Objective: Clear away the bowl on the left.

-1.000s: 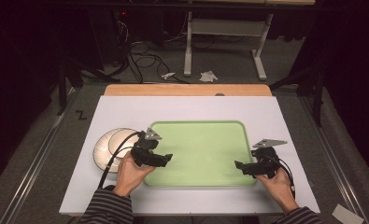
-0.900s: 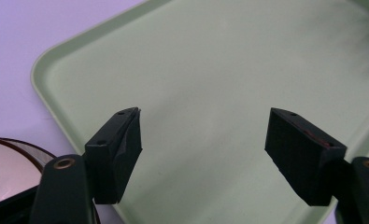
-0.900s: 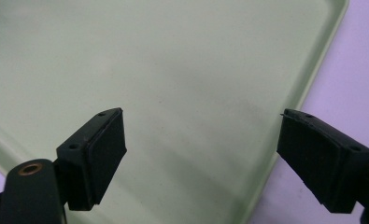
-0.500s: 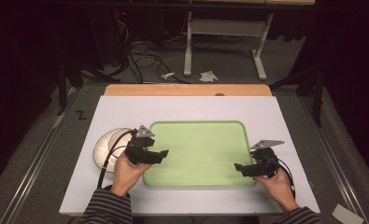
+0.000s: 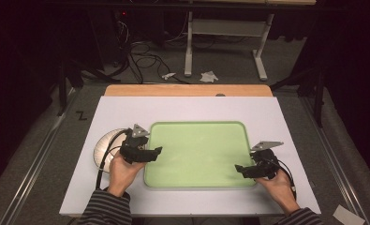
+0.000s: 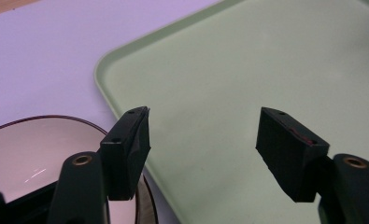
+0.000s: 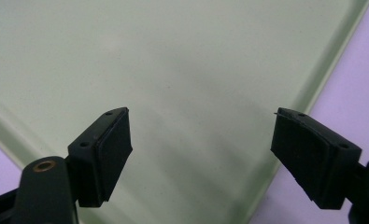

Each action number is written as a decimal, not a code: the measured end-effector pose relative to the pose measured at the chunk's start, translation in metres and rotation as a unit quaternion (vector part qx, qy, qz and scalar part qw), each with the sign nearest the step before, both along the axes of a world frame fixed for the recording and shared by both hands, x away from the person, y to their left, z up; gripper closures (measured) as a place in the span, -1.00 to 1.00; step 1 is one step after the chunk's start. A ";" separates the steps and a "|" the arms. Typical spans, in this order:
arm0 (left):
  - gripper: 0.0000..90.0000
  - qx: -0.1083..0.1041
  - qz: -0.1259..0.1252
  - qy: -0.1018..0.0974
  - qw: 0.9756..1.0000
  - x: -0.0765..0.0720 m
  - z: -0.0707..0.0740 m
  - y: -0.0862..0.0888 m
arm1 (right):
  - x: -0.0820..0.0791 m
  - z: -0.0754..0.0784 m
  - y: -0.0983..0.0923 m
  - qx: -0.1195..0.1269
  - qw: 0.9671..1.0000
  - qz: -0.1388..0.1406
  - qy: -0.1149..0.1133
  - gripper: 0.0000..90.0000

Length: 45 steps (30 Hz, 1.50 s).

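Both grippers hang over the green tray (image 5: pixel 199 152), one at each short end. Left gripper (image 5: pixel 155 152) sits over the tray's left edge, held in the left hand (image 5: pixel 122 171); its jaws are spread wide with nothing between them, though they have just been closing a little. Right gripper (image 5: pixel 239 168) hovers over the tray's near right corner in the right hand (image 5: pixel 278 185), its jaws also spread and bare.

Just beside the tray's left edge lies a round plate (image 5: pixel 105 143), partly hidden under the left gripper and its cable. In the left gripper view the plate's dark rim (image 6: pixel 56 119) shows close to the tray's rounded corner (image 6: pixel 100 74). Beyond the white mat (image 5: pixel 187 110) a strip of wooden tabletop (image 5: pixel 187 90) runs along the far side, and cables (image 5: pixel 140 56) and scraps of paper (image 5: pixel 208 76) lie on the floor behind.

The tray lies flat near the front of the mat, its long axis running left to right across the table.

It is a smooth, matte, pale green rectangle with rounded corners and a low raised rim (image 7: pixel 334 44). The plate looks glossy and whitish. The jaw pads (image 7: pixel 114 140) are black, blocky and dull.
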<state>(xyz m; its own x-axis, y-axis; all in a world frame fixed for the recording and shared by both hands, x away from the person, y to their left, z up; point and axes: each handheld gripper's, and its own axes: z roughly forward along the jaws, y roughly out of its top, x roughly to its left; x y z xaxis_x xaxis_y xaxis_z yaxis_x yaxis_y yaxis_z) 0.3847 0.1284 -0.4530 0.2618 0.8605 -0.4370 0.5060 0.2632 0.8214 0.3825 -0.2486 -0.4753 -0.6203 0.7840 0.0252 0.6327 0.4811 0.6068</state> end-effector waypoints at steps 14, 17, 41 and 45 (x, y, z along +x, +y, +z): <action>-0.14 -0.012 0.003 -0.003 1.000 -0.001 0.012 0.018 | -0.001 0.001 0.001 0.000 1.000 0.003 -0.001 -0.47; -0.11 -0.020 0.021 -0.008 1.000 0.000 0.016 0.024 | -0.001 0.000 0.000 -0.001 1.000 0.004 -0.001 -0.47; -0.12 -0.005 0.099 -0.015 0.995 0.010 0.010 0.072 | 0.000 -0.001 0.000 -0.004 1.000 0.003 0.001 -0.48; -0.08 0.001 0.107 -0.023 0.994 0.010 0.010 0.081 | -0.001 -0.002 0.001 -0.008 1.000 0.007 0.000 -0.46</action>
